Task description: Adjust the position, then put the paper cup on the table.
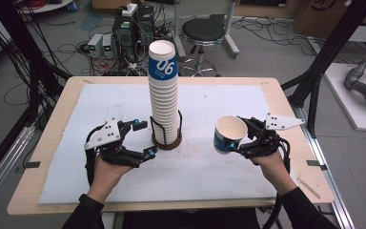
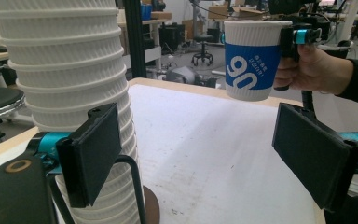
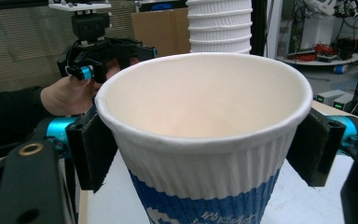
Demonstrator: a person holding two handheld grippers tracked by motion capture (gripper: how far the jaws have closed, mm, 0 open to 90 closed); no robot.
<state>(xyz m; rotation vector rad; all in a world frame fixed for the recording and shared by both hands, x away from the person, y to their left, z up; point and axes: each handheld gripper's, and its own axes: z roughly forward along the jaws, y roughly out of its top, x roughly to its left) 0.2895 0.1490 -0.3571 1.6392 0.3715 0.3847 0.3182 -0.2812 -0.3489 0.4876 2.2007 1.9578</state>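
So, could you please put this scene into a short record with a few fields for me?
held item: single paper cup, upright, open end up, clear of the table
holder: right tool, jaws pressed on the cup's sides
other tool: left tool, open, nothing between its jaws, beside the stack
stack: tall stack of paper cups, upside down in a wire holder
surface: white mat on a wooden table

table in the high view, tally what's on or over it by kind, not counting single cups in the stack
stack of paper cups: 1
wire cup holder with round brown base: 1
single paper cup with blue band, held in the right gripper: 1
white mat covering the table: 1
handheld grippers, the left gripper and the right one: 2
total: 6
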